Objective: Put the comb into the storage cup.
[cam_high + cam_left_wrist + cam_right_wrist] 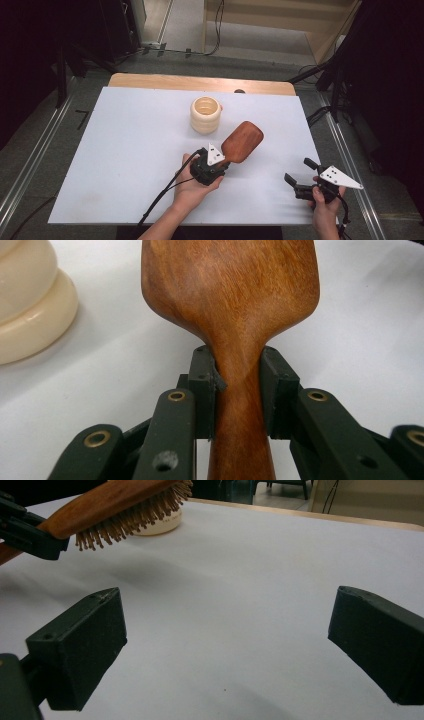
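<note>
The left gripper [225, 161] was clamped on the neck of a wooden hairbrush [242, 141], its pads pressed against the handle from both sides just below where the head widened; in the left gripper view the brush [235, 305] rose straight out between the jaws, its smooth brown back facing the camera. The brush was off the table [125, 150], held above the white surface with its head pointing away from the person and to the right, bristles down. In the right gripper view the bristles [130, 517] hung beneath the head, clear of the surface, with a faint shadow below them. A cream ribbed cup [205, 114] stood upright on the table just beyond and left of the brush head, near it but apart; its rounded side showed at the upper left of the left gripper view [30, 300]. The right gripper [299, 176] was held low near the table's near right corner, well apart from the brush, its jaws spread wide with nothing between them. A strip of bare wood [200, 82] ran along the table's far edge.
</note>
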